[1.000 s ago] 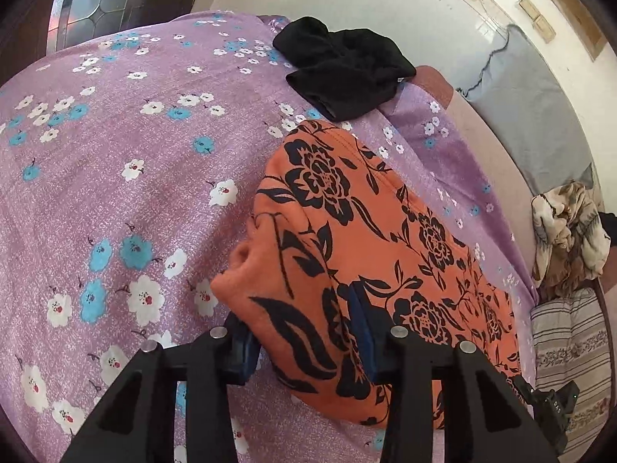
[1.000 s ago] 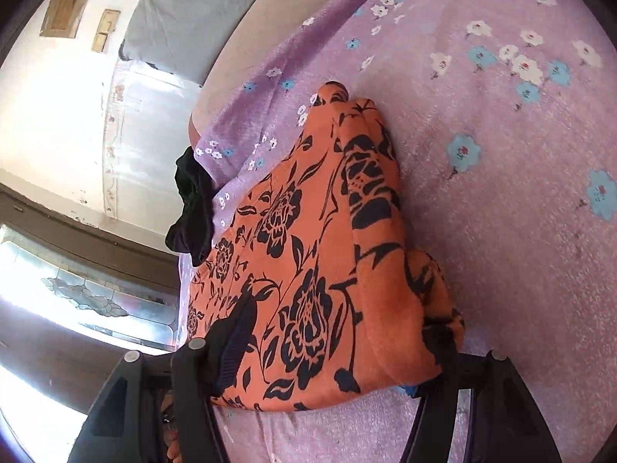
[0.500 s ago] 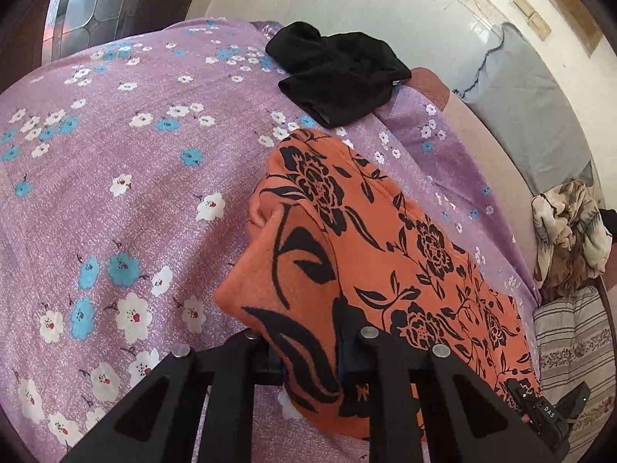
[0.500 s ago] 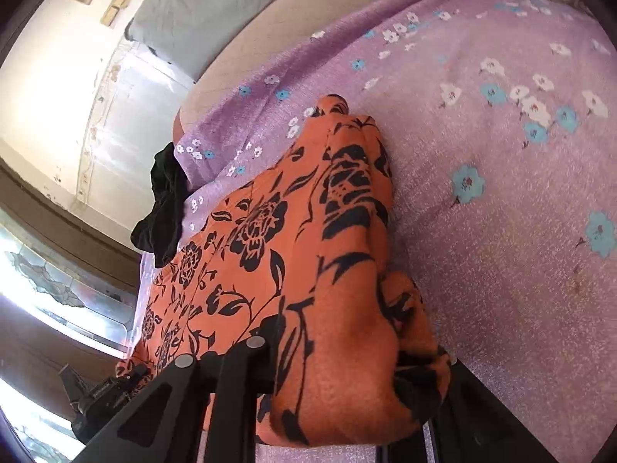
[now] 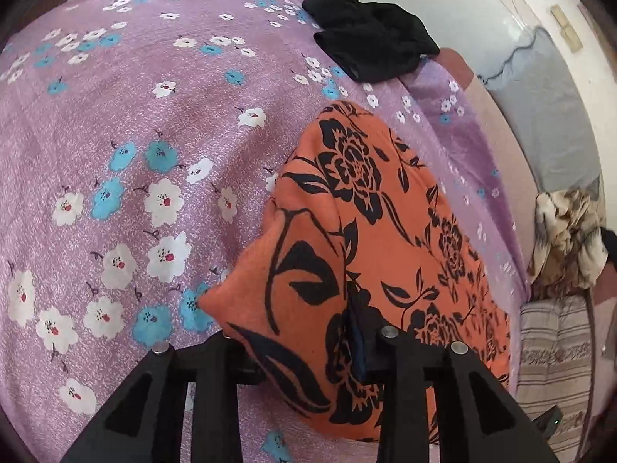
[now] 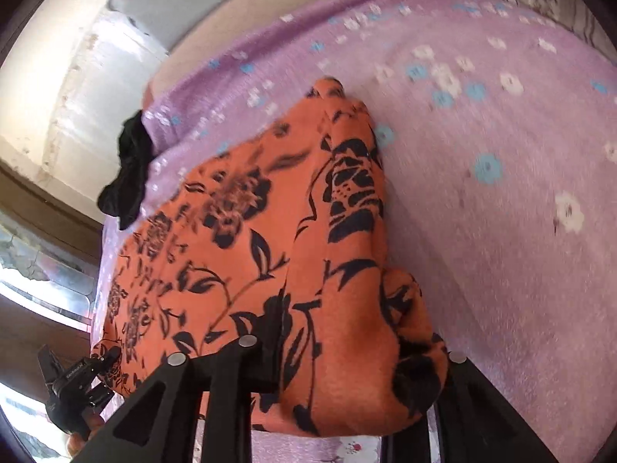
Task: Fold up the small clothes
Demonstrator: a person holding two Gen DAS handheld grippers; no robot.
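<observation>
An orange garment with a black flower print (image 5: 370, 231) lies on a purple flowered bedsheet (image 5: 135, 135). My left gripper (image 5: 304, 347) is shut on its near left corner and holds that corner raised off the sheet. My right gripper (image 6: 343, 351) is shut on the near right corner of the same garment (image 6: 270, 231), also lifted. The far edge of the garment still rests on the sheet (image 6: 501, 193). The fingertips are buried in the cloth. The left gripper also shows at the lower left of the right wrist view (image 6: 73, 386).
A crumpled black garment (image 5: 370, 42) lies at the far edge of the bed, also in the right wrist view (image 6: 127, 177). A beige patterned cloth (image 5: 567, 239) and a striped pillow (image 5: 551, 347) lie at the right. A grey pillow (image 5: 547, 115) leans on the wall.
Both grippers closed on the near corners of the orange garment and lifted them. The near edge now hangs bunched between the fingers, and both cameras have moved forward over the bed.
</observation>
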